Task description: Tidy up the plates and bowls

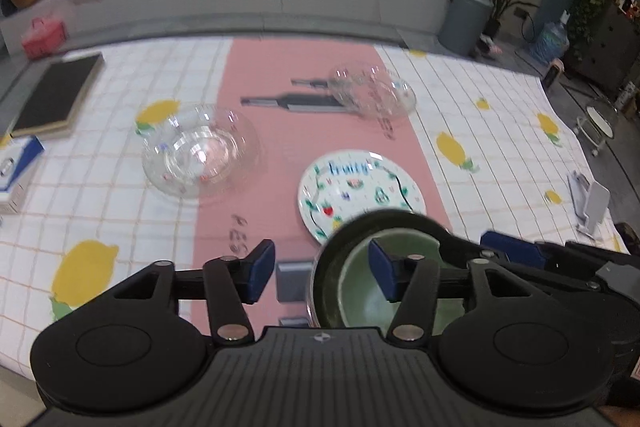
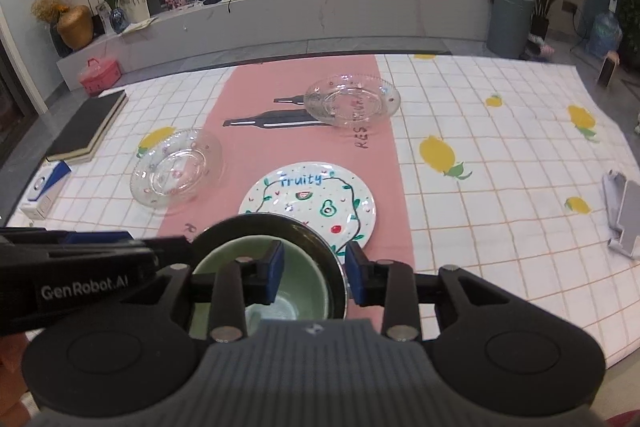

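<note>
- The left tool (image 1: 322,273) has its blue pads apart: one pad hangs over the pink runner (image 1: 280,155), the other sits inside the green bowl (image 1: 372,287), and neither presses on the rim.
- The right tool (image 2: 314,277) stands slightly parted astride the dark bowl's (image 2: 320,247) right rim, one pad inside the green bowl (image 2: 256,255), one outside, with no clear contact.
- The green bowl is nested in the dark bowl at the near edge of the desk, on the runner.
- Just behind it lies a white plate (image 2: 312,203) lettered "Fruity" in blue, painted with fruit.
- A clear glass dish (image 2: 176,171) rests toward the left edge; another (image 2: 352,101) sits toward the far edge, over print reading "RES…".
- The left tool's side, seen from the right wrist, reads "GenRobot.AI" (image 2: 84,289).
</note>
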A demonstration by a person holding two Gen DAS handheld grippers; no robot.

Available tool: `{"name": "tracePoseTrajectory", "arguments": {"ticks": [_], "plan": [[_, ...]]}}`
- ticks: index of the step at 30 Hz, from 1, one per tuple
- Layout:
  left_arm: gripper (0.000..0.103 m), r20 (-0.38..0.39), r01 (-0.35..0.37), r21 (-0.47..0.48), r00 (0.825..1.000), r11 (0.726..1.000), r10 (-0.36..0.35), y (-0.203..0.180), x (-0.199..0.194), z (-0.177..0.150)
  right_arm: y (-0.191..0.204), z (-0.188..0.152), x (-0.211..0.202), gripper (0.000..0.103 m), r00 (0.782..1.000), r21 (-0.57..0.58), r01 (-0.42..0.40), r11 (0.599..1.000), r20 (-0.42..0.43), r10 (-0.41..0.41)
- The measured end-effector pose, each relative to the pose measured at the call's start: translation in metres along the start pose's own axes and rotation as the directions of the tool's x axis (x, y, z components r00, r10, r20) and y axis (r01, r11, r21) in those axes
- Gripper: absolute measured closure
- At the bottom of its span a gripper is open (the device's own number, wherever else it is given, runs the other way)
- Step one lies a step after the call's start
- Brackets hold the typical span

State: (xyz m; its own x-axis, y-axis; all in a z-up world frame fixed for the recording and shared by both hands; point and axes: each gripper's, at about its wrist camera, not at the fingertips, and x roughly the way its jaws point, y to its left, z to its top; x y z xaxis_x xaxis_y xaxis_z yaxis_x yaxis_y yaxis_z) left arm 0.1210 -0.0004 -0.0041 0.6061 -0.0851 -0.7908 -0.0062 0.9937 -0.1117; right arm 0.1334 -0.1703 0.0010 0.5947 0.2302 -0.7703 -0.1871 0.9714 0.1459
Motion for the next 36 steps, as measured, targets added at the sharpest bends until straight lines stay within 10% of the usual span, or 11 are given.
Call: {"name": "tracePoseTrajectory", "arguments": {"ticks": [15,22,36], "plan": [[0.018,0.134,-0.020,0.021,0.991,1.000,0.017,0.004,-0.013,0.002,-0.019,0.012,-0.001,0.028,0.999,0.049,-0.008,0.999,0.037,0.006],[0.018,0.028,0.054,0.073,0.998,0.996,-0.056,0.002,0.000,0.000,-0.041,0.008,0.017,0.028,0.994,0.111,-0.060,0.992,-0.087,0.070],[0.033,-0.185,0.005,0.111,0.983,0.994,0.016,-0.006,0.058,-0.024,-0.036,-0.015,0.058,0.075,0.968,0.187,-0.068,0.980,-0.226,0.110]]}}
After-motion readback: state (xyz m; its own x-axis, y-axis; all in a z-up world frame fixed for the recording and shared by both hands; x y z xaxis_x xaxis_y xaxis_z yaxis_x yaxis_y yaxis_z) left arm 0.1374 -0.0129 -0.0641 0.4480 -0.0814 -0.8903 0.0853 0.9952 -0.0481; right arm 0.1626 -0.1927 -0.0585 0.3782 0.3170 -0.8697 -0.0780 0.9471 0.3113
